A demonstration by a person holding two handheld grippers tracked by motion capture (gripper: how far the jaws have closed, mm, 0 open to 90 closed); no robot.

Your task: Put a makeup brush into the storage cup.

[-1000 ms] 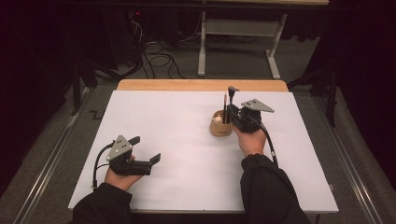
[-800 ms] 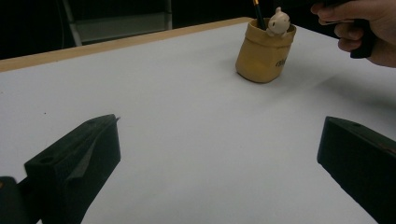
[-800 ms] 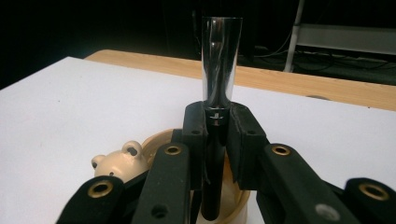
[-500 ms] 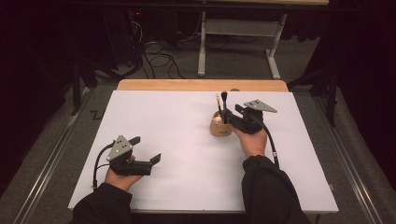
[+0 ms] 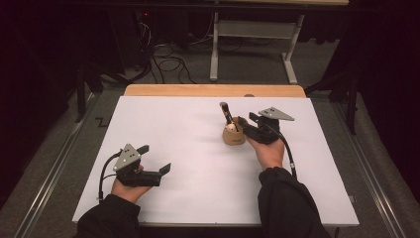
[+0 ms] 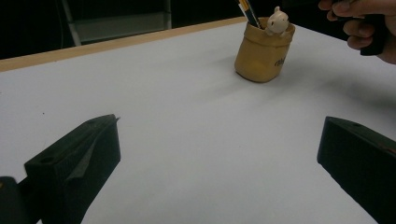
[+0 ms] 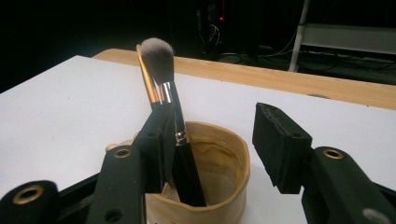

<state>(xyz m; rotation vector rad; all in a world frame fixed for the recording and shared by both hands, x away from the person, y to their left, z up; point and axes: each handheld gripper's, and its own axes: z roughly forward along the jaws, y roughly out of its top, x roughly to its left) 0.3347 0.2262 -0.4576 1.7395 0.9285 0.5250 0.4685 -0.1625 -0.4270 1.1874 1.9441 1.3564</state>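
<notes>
A tan round holder (image 5: pixel 233 137) stands right of the table's middle, with a small pale animal figure (image 6: pixel 279 21) on its rim. A black-handled makeup brush (image 7: pixel 173 116) with a grey tuft stands inside it and leans left; a thin gold-handled one (image 7: pixel 147 84) is beside it. My right gripper (image 7: pixel 217 135) is open, its jaws on either side of the holder's near rim, and the left jaw is close to the brush handle. In the high view the right gripper (image 5: pixel 245 128) sits just right of the holder. My left gripper (image 5: pixel 154 158) rests open at the front left, holding nothing.
The white table top (image 5: pixel 188 148) ends in a wooden strip (image 5: pixel 213 90) at the far edge. Beyond it are a metal table frame (image 5: pixel 257 29) and cables (image 5: pixel 163 59) on the floor. The person's right hand (image 6: pixel 359 28) is right of the holder.
The brush now sits lower in the holder and leans left. My right gripper has drawn slightly back and to the right, jaws open. The left gripper has not moved.
</notes>
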